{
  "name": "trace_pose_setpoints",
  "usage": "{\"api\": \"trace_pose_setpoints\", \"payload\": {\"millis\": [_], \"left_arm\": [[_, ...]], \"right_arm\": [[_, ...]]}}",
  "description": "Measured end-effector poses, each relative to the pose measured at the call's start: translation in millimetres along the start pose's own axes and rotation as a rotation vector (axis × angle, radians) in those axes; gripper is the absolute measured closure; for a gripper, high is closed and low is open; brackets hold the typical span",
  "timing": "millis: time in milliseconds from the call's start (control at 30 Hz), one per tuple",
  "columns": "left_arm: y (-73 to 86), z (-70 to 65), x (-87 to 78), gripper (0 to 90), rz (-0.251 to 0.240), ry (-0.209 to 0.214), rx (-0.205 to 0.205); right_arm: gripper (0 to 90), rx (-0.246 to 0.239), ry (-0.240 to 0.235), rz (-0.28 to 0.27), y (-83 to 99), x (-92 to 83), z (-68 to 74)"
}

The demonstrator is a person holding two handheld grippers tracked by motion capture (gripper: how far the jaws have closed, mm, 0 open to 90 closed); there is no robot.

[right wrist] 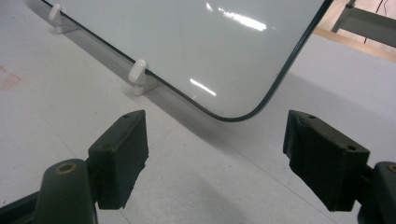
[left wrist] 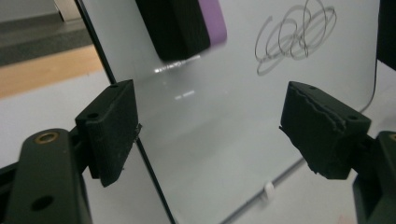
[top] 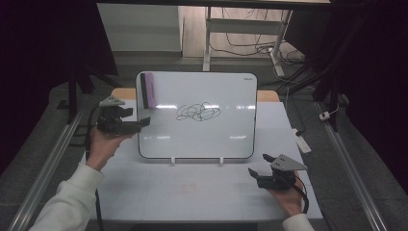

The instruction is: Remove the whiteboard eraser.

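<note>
Whiteboard (top: pixel 196 125) standing upright on the worktop (top: pixel 192 192), scribble (top: pixel 198 112) waiting.
From above, the left gripper (top: pixel 139 122) is hovering wide open at the board's left edge below the eraser (top: pixel 147 90); its own view is showing the edge between empty jaws. Right gripper (right wrist: pixel 215 158) is idling agape, holding nothing.

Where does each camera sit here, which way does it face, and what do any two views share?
High view: above the person's side, looking forward and down on the table and upright whiteboard; both forearms, left gripper and right gripper show.
Left gripper view: rides the left gripper, facing the whiteboard's left edge, eraser and scribble; its open jaws show.
Right gripper view: rides the right gripper, low over the table, facing the whiteboard's lower corner and a white foot; its open jaws show.
Shared: the high and left gripper views both show eraser and scribble.
</note>
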State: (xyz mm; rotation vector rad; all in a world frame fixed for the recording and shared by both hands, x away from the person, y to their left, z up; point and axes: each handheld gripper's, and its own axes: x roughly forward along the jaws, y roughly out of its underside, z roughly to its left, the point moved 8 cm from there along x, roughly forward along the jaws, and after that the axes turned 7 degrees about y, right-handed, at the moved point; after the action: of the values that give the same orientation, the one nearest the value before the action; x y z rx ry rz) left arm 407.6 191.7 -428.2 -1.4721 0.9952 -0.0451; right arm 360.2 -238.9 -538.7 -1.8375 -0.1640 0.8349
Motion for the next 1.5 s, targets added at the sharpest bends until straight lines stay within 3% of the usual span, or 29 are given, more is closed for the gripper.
{"api": "trace_pose_setpoints", "payload": {"millis": [200,333,433,567,700,833,933,1067,1267,1367,1500], "left_arm": [[-22.0,-0.1,3.5,23.3,-0.007,-0.021,0.037],[-39.5,1.1,6.5,26.2,-0.029,-0.021,0.025],[-49.0,5.9,9.1,29.8,-0.015,-0.037,0.034],[-60.0,14.1,11.3,34.4,-0.025,-0.057,0.015],[-70.4,17.6,12.2,37.6,-0.056,-0.032,-0.026],[-79.2,18.5,13.9,41.8,-0.075,-0.038,-0.038],[-82.3,20.1,16.3,43.7,-0.067,-0.062,-0.031],[-83.0,24.8,16.6,53.1,-0.065,-0.087,-0.041],[-82.9,25.5,15.7,59.4,-0.076,-0.062,-0.082],[-82.8,21.9,14.3,60.8,-0.07,-0.076,-0.069],[-81.6,11.6,8.8,61.9,-0.056,-0.079,-0.005]], "right_arm": [[21.6,-0.002,0.003,0.008,2.1,0.9,-0.4],[21.6,0.0,0.004,0.015,3.8,1.8,-1.1],[21.6,0.001,0.007,0.015,4.0,1.1,-1.8],[21.6,0.004,0.011,0.017,4.6,0.7,-2.8],[21.6,-0.001,0.011,0.022,5.8,1.6,-3.4],[21.6,-0.004,0.015,0.022,5.7,1.5,-3.1],[21.6,-0.002,0.015,0.027,6.3,1.6,-3.2],[21.6,-0.004,0.017,0.032,7.4,1.9,-3.4],[21.6,-0.008,0.022,0.035,7.7,2.3,-3.1],[21.7,-0.009,0.024,0.035,7.6,1.9,-3.3],[21.7,-0.005,0.029,0.03,6.9,1.1,-4.3]]}}
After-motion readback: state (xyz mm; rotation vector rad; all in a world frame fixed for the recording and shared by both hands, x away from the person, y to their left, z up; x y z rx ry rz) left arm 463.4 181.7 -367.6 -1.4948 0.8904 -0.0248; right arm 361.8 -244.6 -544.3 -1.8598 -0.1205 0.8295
